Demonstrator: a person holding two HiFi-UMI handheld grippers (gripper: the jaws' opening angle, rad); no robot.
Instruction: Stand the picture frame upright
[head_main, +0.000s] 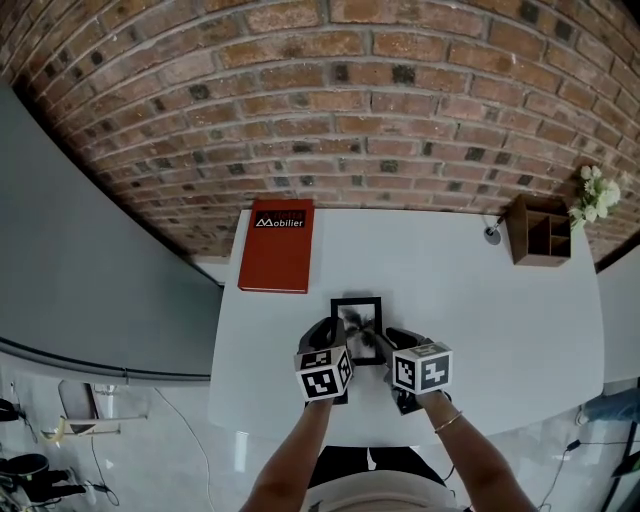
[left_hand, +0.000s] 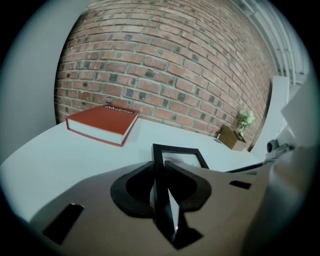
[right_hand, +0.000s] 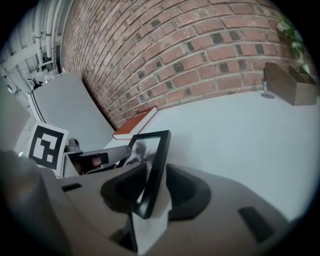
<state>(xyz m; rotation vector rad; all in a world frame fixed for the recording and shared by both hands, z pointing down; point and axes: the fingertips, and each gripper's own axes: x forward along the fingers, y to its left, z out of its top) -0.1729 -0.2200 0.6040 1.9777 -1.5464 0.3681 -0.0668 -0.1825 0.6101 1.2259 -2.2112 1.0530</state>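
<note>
Black picture frame (head_main: 358, 322), one, clamped in two hand-held grippers (head_main: 336, 335) (head_main: 388, 342), one book (head_main: 278, 246)

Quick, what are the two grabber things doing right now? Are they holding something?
Left gripper: closed, holding the picture frame by one side edge.
Right gripper: closed, holding the same picture frame by the other side edge.

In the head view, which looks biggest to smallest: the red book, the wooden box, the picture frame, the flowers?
1. red book
2. wooden box and picture frame: too alike to rank, frame partly hidden
3. flowers
</note>
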